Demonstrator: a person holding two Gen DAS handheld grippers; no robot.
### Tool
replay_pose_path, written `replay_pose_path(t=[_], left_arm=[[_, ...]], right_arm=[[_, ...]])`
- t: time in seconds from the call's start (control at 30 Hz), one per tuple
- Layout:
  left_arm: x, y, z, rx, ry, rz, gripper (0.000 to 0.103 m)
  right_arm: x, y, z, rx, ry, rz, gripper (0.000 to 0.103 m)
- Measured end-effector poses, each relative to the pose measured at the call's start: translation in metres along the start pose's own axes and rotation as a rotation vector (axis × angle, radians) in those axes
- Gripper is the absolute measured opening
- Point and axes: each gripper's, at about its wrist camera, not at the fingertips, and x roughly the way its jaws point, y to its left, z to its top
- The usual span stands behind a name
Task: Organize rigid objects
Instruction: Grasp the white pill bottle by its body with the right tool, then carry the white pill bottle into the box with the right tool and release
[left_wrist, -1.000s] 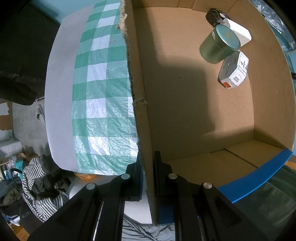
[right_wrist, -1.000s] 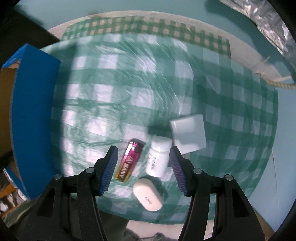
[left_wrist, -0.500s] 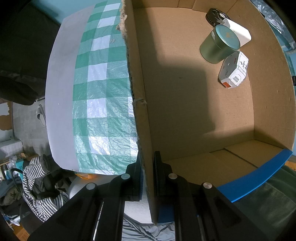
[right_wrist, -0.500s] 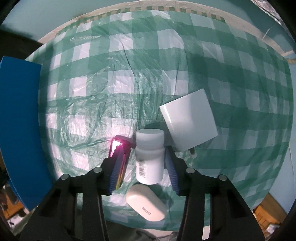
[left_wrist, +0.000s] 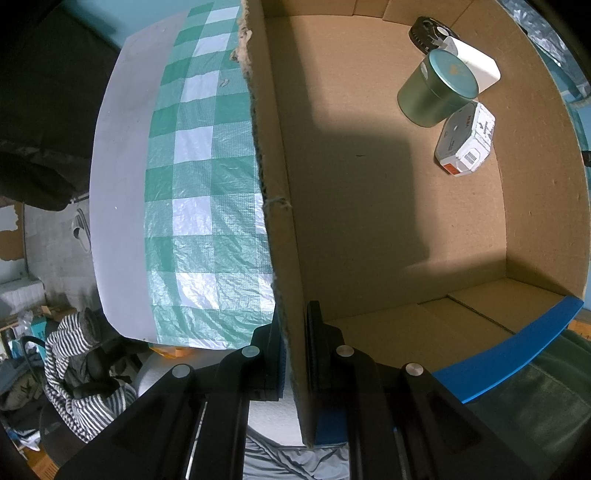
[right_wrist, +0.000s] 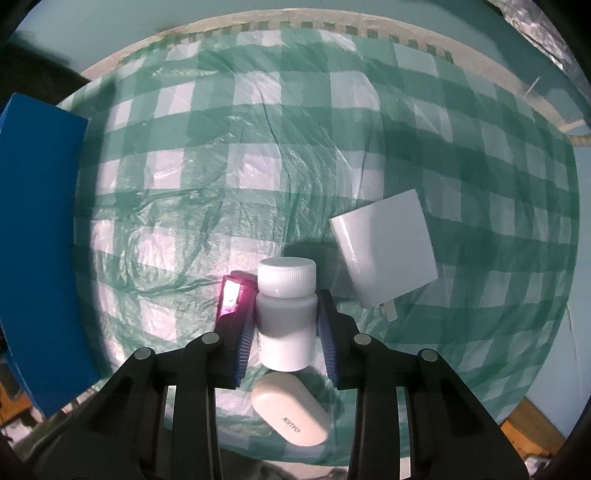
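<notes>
The left tool (left_wrist: 293, 354) is clamping the brown cardboard box's wall (left_wrist: 275, 206); the right tool (right_wrist: 286, 332) has just been closing on the white plastic bottle (right_wrist: 286, 314), with three things lying beside it unpacked.

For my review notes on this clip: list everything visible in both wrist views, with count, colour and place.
Cardboard box: one, brown with blue flap, on the table.
Round tin: one, green with teal lid, box's far corner.
White charger block: one, behind the tin.
Black round object: one, far corner.
Small printed carton: one, white and orange, beside the tin.
Checked tablecloth: one, green and white.
White plastic bottle: one, lying on the cloth.
Pink shiny packet: one, beside the bottle.
White oval case: one, near edge.
Flat white square box: one.
Left gripper: jaws clamp the box wall.
Right gripper: jaws closing on the bottle.
</notes>
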Motion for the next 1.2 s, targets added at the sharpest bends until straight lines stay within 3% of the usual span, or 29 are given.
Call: replay_pose_path(t=[0.57, 1.2], left_arm=[[0.0, -0.002, 0.0, 0.009, 0.002, -0.001, 0.01], [-0.001, -0.005, 0.001, 0.014, 0.007, 0.008, 0.01]], right_arm=[[-0.064, 0.048, 0.005, -0.098, -0.058, 0.008, 0.032], [-0.102, 0.125, 0.026, -0.283, -0.123, 0.058, 0.032]])
